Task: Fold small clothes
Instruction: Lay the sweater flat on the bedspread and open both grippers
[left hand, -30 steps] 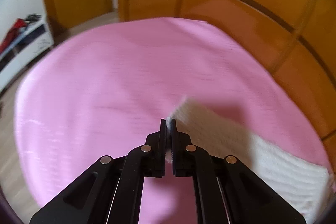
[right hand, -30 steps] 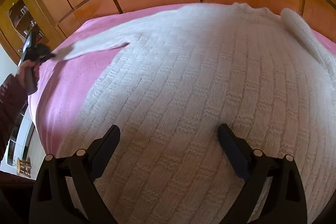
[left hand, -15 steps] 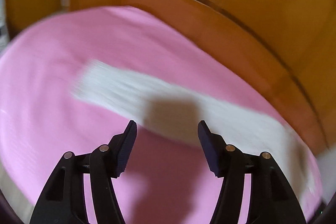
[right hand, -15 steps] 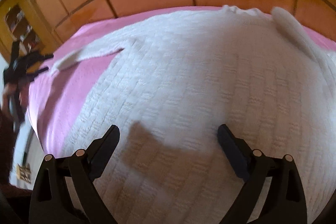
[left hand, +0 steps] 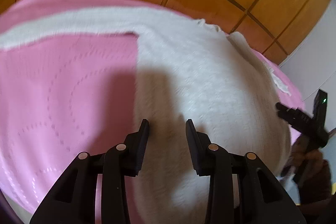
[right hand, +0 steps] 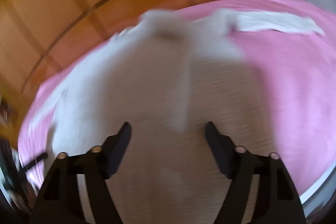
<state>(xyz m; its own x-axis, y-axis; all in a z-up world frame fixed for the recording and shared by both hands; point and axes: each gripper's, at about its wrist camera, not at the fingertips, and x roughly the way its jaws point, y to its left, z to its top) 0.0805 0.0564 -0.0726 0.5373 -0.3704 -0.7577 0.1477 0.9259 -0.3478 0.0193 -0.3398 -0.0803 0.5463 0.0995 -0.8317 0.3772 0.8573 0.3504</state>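
Your left hand-held gripper (left hand: 167,122) hangs over the white knit sweater (left hand: 199,81), fingers spread, pinching nothing. The sweater lies flat on the pink bedspread (left hand: 63,87), one sleeve (left hand: 63,22) stretched leftward. Your right hand-held gripper (right hand: 168,125) hovers spread too, empty, above the sweater's blurred body.

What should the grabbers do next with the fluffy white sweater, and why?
Probably lower the left gripper onto the bottom edge of the white sweater and pinch it. Both sets of jaws stand open and hold nothing, the right gripper too. The sweater lies spread on the pink bedspread with one sleeve stretched out sideways, so no fold shows yet.
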